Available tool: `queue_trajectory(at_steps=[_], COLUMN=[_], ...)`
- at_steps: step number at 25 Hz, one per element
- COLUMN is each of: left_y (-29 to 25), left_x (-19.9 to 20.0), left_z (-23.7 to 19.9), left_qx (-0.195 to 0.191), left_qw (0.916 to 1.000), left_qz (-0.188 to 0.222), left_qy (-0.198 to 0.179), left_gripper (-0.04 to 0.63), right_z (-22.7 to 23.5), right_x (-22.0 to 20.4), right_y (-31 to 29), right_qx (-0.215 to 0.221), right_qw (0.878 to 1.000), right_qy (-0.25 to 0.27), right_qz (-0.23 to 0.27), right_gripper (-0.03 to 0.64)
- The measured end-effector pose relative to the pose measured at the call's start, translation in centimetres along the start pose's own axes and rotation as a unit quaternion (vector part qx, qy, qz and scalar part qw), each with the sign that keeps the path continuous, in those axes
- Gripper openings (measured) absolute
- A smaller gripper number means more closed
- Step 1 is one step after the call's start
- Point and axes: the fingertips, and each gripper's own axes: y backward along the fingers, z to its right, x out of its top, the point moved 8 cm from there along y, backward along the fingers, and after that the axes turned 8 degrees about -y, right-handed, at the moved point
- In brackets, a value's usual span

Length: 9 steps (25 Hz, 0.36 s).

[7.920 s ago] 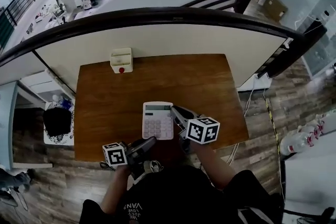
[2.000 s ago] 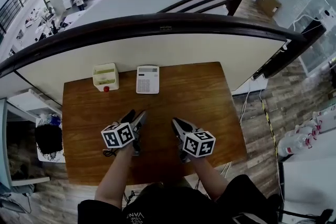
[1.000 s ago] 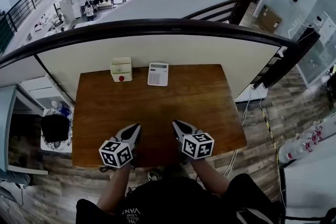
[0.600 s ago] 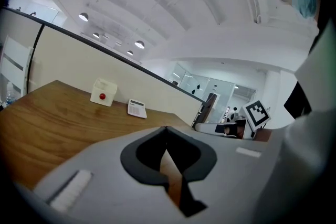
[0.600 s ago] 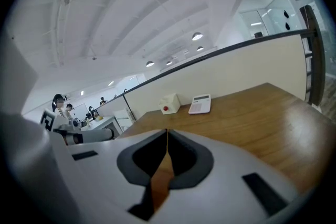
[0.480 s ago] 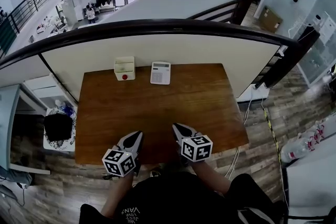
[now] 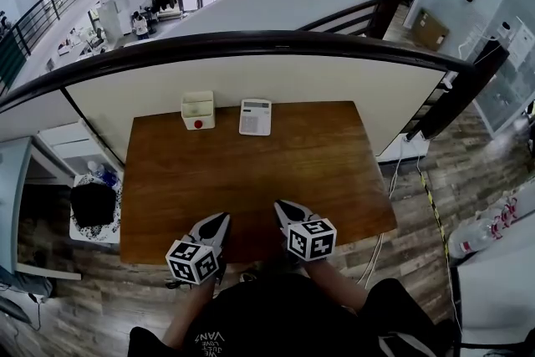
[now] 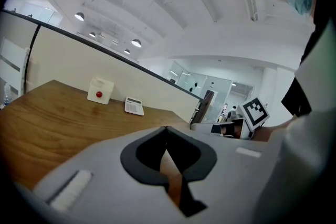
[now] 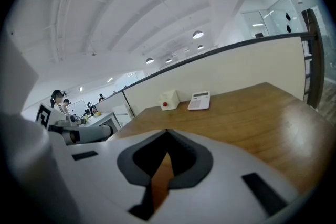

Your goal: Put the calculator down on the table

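Wooden table [image 7: 251, 180] below a dark balcony rail [image 7: 251, 38]: my left gripper [image 7: 222, 217] and right gripper [image 7: 280, 205], each with jaws pressed together on nothing, hover over the near edge, well apart from the white box with a red button [image 7: 198, 109] at the far edge. The calculator [image 7: 255, 116] lies flat on the wood just right of that box, touched by neither gripper. Putting it down looks done, I judge; the next move asks only that I rest both grippers, well away from the box.

We see a small white box with a red button [image 7: 197, 110] close against a cream partition wall [image 7: 318, 79] topped by a dark handrail [image 7: 251, 40], with plank floor [image 7: 418, 205] alongside.
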Motion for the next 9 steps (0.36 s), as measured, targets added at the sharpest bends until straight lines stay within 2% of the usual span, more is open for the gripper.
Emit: queue_trajectory(at_steps=[9], left_y=[-0.74], left_x=[-0.02], left_z=[-0.89], left_qx=[0.004], left_qw=[0.9999], left_qz=[-0.011], left_qy=[0.005], left_gripper=[0.012], right_z=[0.32], right_x=[0.57], right_y=[-0.93], right_qx=[0.000], right_qw=[1.000], right_qy=[0.000], right_qz=[-0.001], right_gripper=[0.012])
